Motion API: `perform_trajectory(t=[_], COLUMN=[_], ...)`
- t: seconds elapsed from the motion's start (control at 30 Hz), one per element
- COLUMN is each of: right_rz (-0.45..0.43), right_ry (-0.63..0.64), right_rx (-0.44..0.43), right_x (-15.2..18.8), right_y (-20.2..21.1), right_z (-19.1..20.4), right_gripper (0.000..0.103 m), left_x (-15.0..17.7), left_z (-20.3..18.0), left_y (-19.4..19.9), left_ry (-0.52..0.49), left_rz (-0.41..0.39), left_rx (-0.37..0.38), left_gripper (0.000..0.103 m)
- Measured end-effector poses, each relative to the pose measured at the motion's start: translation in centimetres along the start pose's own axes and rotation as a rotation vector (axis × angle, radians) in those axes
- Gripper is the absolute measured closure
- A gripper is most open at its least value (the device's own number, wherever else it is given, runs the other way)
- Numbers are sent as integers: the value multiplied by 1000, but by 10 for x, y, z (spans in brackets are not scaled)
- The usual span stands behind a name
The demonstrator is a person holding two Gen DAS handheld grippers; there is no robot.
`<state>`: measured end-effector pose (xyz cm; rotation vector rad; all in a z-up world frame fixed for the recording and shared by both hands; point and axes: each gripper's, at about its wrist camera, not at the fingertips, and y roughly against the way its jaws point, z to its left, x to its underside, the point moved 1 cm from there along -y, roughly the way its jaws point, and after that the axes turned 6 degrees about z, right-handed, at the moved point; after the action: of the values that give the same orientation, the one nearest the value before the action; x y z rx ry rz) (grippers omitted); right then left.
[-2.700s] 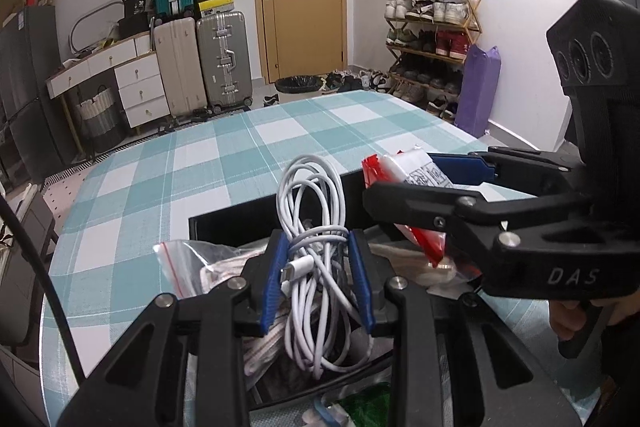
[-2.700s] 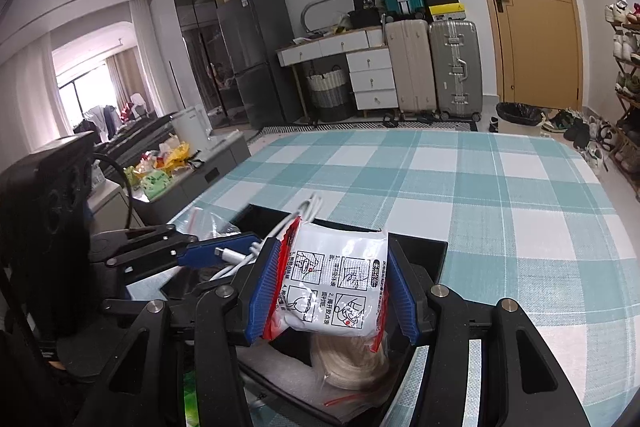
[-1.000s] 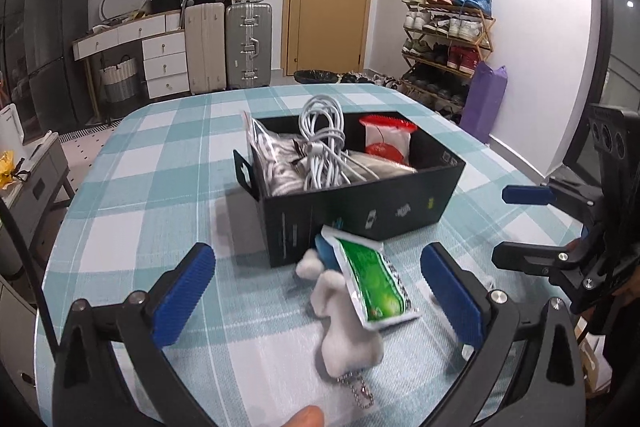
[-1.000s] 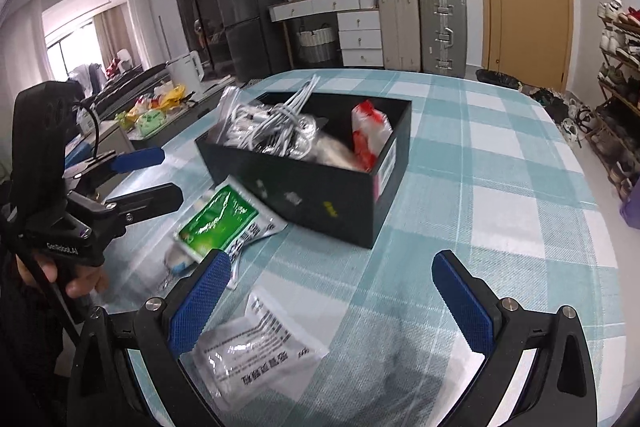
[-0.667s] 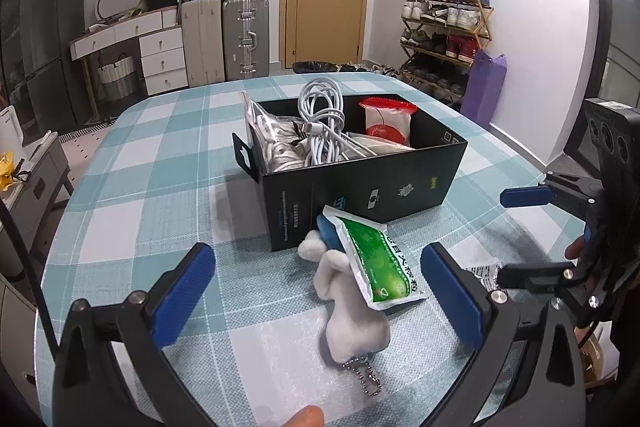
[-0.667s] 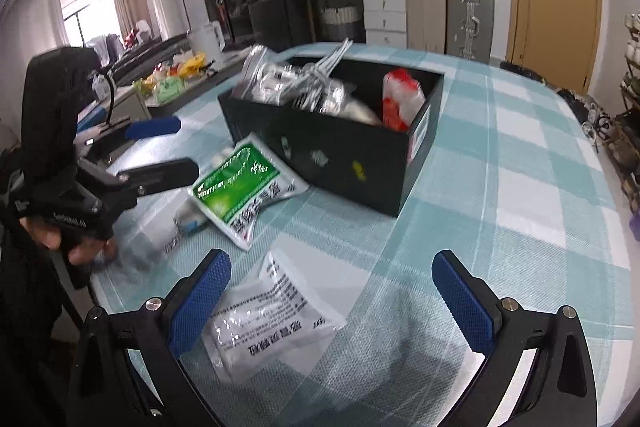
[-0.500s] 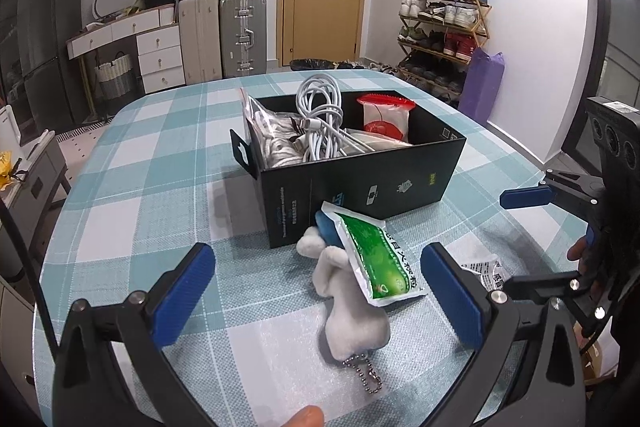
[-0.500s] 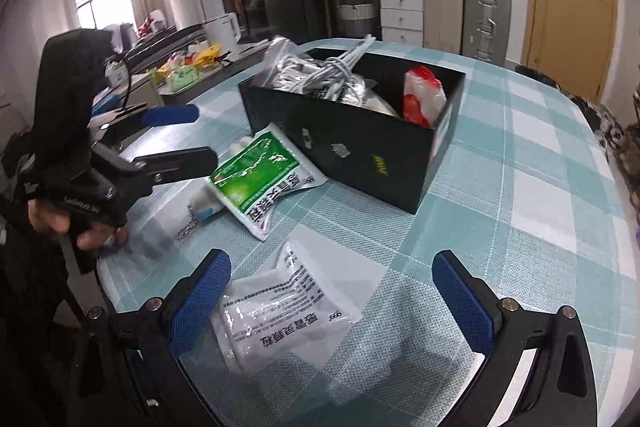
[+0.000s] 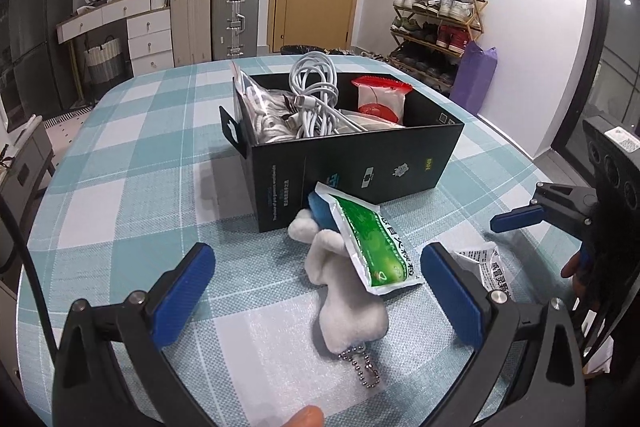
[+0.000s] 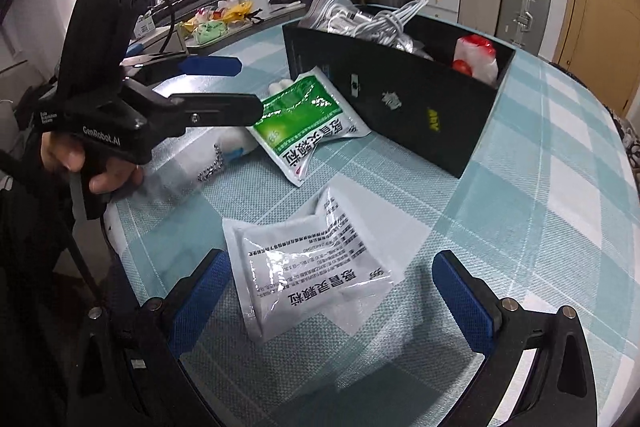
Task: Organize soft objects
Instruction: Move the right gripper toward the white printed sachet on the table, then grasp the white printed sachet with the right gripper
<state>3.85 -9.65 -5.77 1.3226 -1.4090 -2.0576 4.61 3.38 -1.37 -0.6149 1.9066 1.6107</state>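
A black box (image 9: 352,163) on the checked table holds white cables (image 9: 316,95), a clear bag and a red-and-white pouch (image 9: 380,99). In front of it lie a white plush toy (image 9: 344,291) with a ball chain, and a green sachet (image 9: 372,243) leaning on it. A white sachet (image 10: 316,271) lies flat between my right gripper's fingers. My left gripper (image 9: 318,291) is open and empty, its fingers either side of the plush. My right gripper (image 10: 332,295) is open and empty. The box also shows in the right wrist view (image 10: 400,95).
The table (image 9: 132,163) has a teal checked cloth. Suitcases (image 9: 232,15), drawers and a door stand behind it, and a shoe rack (image 9: 436,23) to the right. A counter (image 10: 224,19) with a kettle and clutter shows past the left gripper.
Both grippers let go of the cable and the pouch in the box, opened wide and drew back. The right gripper has since come down over the white sachet.
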Motion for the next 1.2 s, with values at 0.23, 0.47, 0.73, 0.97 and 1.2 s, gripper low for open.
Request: perform_trajectory(t=[0.23,0.47,0.73,0.97,1.2], right_rz=[-6,1,6,-28,-64], right_ry=[-6,-2,-131,-145,-160], right_rx=[6,14,113,148,136], right_x=[-6,-7,-17,-18,-18], right_y=[-2,-6,-14,-10,-7], right_z=[-2,1,-20,-26,-29], right_gripper=[1,1,3,24,43], left_x=[0,0,1,2,2], left_z=[3,3,3,0,-1], left_y=[-1,-2,-4,-6,-7], left_ry=[15,14,10,-1,-4], left_rz=[7,11,17,26,35], left_rx=[9,8,5,0,-4], left_gripper=[0,0,0,0,0])
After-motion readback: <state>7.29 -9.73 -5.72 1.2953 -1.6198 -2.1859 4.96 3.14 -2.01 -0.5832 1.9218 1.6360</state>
